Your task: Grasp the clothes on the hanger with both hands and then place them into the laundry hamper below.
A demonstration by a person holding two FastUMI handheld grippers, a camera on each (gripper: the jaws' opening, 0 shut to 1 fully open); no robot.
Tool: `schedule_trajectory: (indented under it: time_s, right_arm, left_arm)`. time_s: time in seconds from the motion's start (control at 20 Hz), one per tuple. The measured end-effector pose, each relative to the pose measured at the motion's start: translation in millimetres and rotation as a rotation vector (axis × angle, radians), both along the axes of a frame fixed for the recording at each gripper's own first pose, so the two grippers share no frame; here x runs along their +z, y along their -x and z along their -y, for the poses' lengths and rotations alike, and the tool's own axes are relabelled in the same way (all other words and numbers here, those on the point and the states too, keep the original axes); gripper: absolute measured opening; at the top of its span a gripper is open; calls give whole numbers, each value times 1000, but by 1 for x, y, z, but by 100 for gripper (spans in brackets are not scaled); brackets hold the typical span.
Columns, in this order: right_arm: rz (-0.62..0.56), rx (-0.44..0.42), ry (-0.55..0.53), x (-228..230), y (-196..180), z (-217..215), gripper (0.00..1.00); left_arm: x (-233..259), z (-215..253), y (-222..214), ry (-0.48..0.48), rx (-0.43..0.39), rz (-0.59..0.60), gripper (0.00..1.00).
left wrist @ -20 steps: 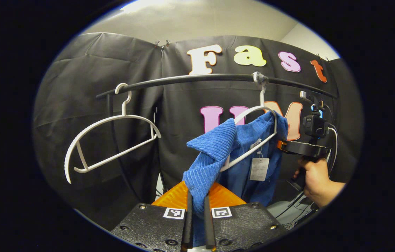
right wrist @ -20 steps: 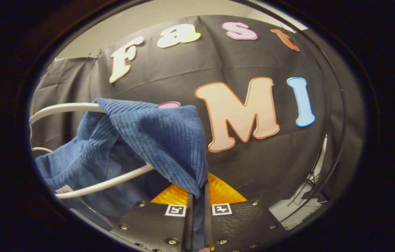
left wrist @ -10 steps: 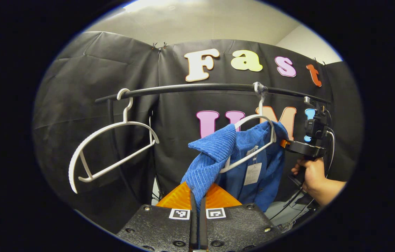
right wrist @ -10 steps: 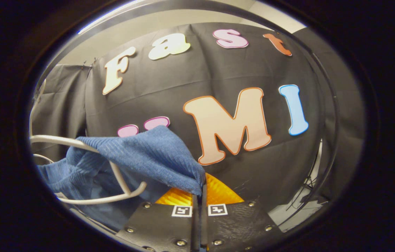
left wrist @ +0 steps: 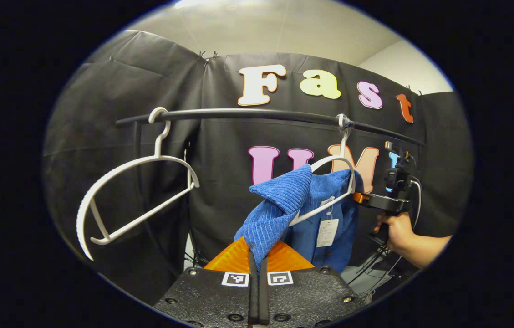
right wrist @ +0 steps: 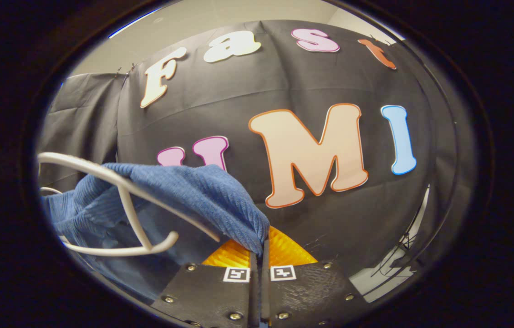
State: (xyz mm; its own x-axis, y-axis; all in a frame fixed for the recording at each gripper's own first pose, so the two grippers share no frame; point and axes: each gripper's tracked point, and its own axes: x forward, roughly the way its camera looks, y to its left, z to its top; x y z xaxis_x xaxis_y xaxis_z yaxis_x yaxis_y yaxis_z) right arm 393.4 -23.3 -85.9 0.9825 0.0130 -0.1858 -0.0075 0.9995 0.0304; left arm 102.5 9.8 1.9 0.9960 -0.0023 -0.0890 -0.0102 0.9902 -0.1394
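In the left gripper view, the left gripper (left wrist: 258, 291) sits at the bottom edge with its jaws pressed nearly together on a fold of the blue garment (left wrist: 284, 207), the ribbed cloth rising out of the narrow gap between the fingers. From there the garment climbs up and back to the white hanger (left wrist: 329, 191) it is draped over, one shoulder pulled off toward the camera, the rest hanging down behind with a paper tag (left wrist: 326, 232) dangling in front of it. Just beside the garment's far edge is the right gripper (left wrist: 382, 202), held by a person's hand (left wrist: 395, 232) with the forearm running off toward the edge. Farther left, well apart from the garment, an empty white hanger (left wrist: 129, 191) hangs tilted from the black rail (left wrist: 257, 114), which also carries the garment's hanger. The black booth wall stands behind the rail.

In the right gripper view, the right gripper (right wrist: 260, 291) has its jaws closed on the other edge of the blue garment (right wrist: 202, 196); the cloth stretches away to the left over the white hanger (right wrist: 124, 205), whose arm and lower bar cross in front of it. The booth wall lies beyond.
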Motion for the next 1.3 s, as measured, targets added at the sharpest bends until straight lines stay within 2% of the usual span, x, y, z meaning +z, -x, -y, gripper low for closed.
schedule_trajectory:
  time_s: [0.1, 0.2, 0.4, 0.5, 0.6, 0.7, 0.8, 0.85, 0.95, 1.1, 1.3]
  right_arm:
    - [-14, 27, 10, -9, 0, -7, 2]
    - [-16, 47, 9, -13, -2, -14, 2]
    - [-16, -6, -19, -2, -11, 1, 2]
    - [-3, -15, -17, 5, -18, 9, 2]
    - [-8, 15, -1, 2, -20, 1, 2]
    - [-2, 43, 45, -4, -21, -6, 2]
    - [-32, 77, 36, -22, -23, -18, 3]
    - [-57, 93, 15, -31, -26, -23, 2]
    - [-105, 100, -24, -49, -26, -25, 2]
    - [-151, 111, -5, -74, -24, -28, 2]
    - [-167, 94, 18, -88, -9, -19, 2]
  left_arm:
    - [-3, 0, -2, 14, -38, 10, 1]
    - [-5, -4, -6, 22, -41, 12, 1]
    - [17, -10, -1, -1, -50, 22, 0]
    - [24, -16, 2, 57, -77, 1, 0]
    - [24, -10, 8, 128, -125, -46, 2]
    - [29, -10, 14, 51, -164, -58, 1]
    - [30, -16, 11, -65, -184, -43, 1]
    - [26, -19, 8, -93, -191, -36, 0]
    - [15, -18, 1, -45, -213, -36, 0]
    - [4, -8, -4, 92, -269, -11, 1]
    - [-13, 15, 1, 128, -352, 3, 1]
